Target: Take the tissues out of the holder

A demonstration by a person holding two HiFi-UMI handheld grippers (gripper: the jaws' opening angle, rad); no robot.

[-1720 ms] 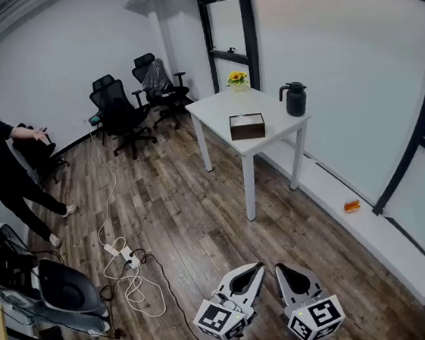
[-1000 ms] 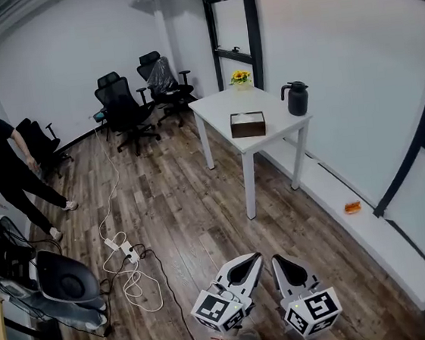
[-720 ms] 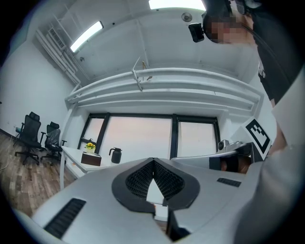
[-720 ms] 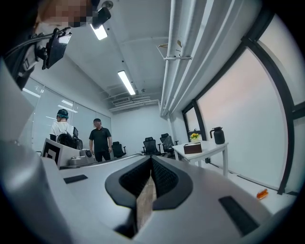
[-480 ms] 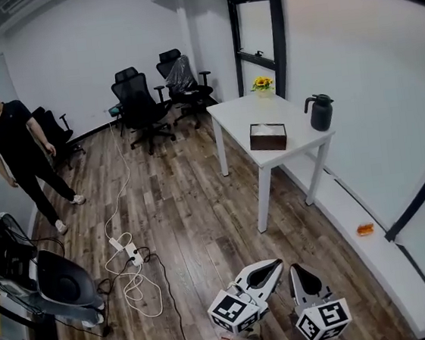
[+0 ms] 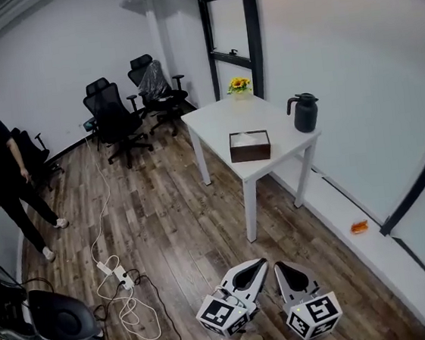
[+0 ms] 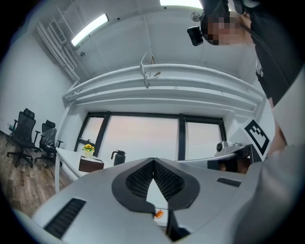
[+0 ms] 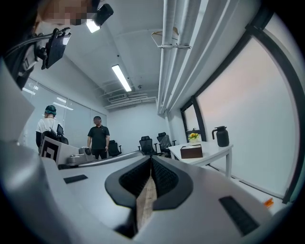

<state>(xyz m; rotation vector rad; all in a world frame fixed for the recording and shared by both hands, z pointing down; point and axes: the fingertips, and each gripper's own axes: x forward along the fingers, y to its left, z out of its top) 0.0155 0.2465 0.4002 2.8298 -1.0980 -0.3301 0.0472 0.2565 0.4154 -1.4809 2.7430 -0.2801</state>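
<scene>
Two grippers (image 6: 255,264) (image 6: 280,267), one table (image 6: 215,123), one holder (image 6: 250,147), one jug (image 6: 304,113).

A: The head view looks steeply down from high above the wood floor (image 6: 164,209); left gripper (image 6: 258,264) and right gripper (image 6: 280,267) sit at its bottom edge; the white table (image 6: 215,123) stands well off.
B: Each gripper view looks roughly level along its own jaws; all three share that table.

I'm looking into an office: black swivel chairs (image 6: 111,112) by the wall, white table (image 6: 211,124), wide windows (image 6: 339,75).
</scene>
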